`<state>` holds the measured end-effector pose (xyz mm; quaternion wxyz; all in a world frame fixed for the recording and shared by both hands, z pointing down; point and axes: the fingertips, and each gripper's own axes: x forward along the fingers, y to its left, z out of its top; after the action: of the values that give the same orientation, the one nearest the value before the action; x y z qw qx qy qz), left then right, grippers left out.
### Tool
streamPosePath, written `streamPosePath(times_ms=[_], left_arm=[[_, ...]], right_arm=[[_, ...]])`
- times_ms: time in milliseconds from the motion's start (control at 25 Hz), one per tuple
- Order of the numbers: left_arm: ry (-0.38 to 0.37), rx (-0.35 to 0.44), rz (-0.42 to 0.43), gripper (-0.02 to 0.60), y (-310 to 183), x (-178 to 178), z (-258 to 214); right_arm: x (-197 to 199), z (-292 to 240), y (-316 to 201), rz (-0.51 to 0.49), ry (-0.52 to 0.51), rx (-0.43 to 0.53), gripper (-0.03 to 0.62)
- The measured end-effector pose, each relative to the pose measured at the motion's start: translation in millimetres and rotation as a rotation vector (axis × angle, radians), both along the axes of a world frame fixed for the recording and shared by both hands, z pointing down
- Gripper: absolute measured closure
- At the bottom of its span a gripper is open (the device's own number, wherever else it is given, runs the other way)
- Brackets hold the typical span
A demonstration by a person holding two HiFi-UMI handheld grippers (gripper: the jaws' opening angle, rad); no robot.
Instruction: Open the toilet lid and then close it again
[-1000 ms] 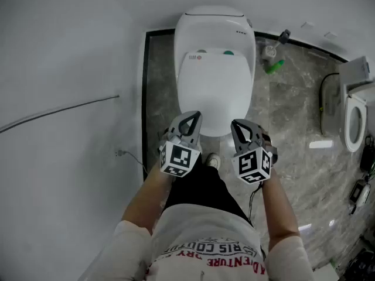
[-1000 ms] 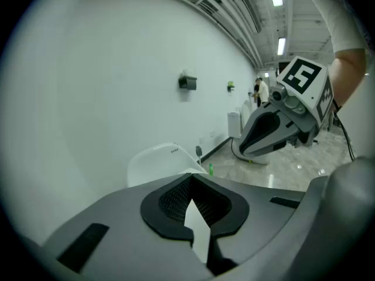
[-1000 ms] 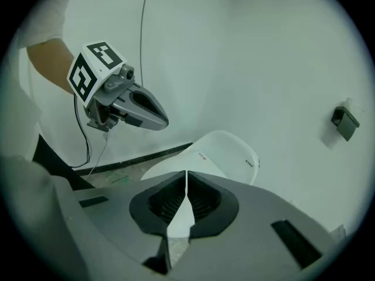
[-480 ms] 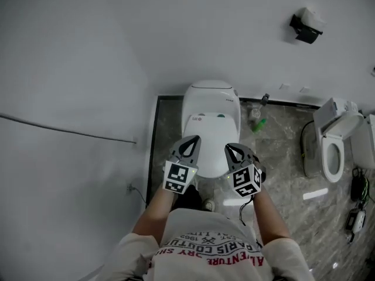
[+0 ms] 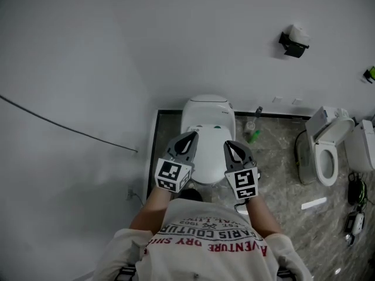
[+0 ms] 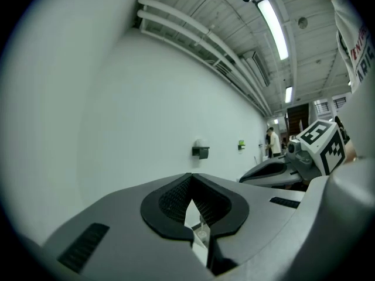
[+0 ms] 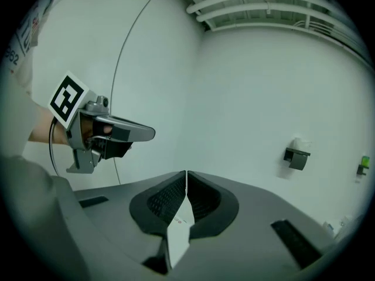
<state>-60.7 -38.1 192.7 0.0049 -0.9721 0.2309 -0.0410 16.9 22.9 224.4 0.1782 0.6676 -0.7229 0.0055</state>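
The white toilet (image 5: 206, 127) stands against the wall with its lid down flat. Both grippers hang in the air over its front end and touch nothing. In the head view my left gripper (image 5: 190, 135) is over the lid's left front and my right gripper (image 5: 229, 144) over its right front. Each is shut with nothing between its jaws. The left gripper view shows its own shut jaws (image 6: 190, 175) facing the white wall, with the right gripper (image 6: 249, 178) beside them. Past the right gripper's own tips (image 7: 186, 172), a sliver of the toilet lid (image 7: 176, 230) shows.
A second toilet (image 5: 324, 151) with its lid raised stands at the right. A paper holder (image 5: 292, 40) hangs on the wall. A green bottle (image 5: 253, 136) lies on the marble floor by the toilet. A thin cable (image 5: 70, 130) runs along the left wall.
Both grippers have risen well above the toilet, side by side and still shut. The head view has pulled back, so the toilet looks smaller and more wall shows. The lid stays down.
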Motion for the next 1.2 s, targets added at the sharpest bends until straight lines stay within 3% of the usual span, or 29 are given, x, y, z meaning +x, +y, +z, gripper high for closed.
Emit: streamPosePath(times_ms=[120, 240, 400, 1200], left_arm=[[0.061, 0.014, -0.001, 0.574, 2, -12, -18], [0.066, 0.065, -0.025, 0.574, 6, -22, -29], [0.086, 0.053, -0.046, 0.574, 9, -20, -30], [0.060, 0.004, -0.050, 0.574, 19, -29, -7]], right_arm=[[-9, -12, 1, 0.022, -0.025, 0.054, 0.574], [-11, -16, 7, 0.039, -0.040, 0.082, 0.574], [0, -18, 8, 0.056, -0.075, 0.082, 0.575], [-7, -6, 13, 0.050, -0.155, 0.057, 0.576]])
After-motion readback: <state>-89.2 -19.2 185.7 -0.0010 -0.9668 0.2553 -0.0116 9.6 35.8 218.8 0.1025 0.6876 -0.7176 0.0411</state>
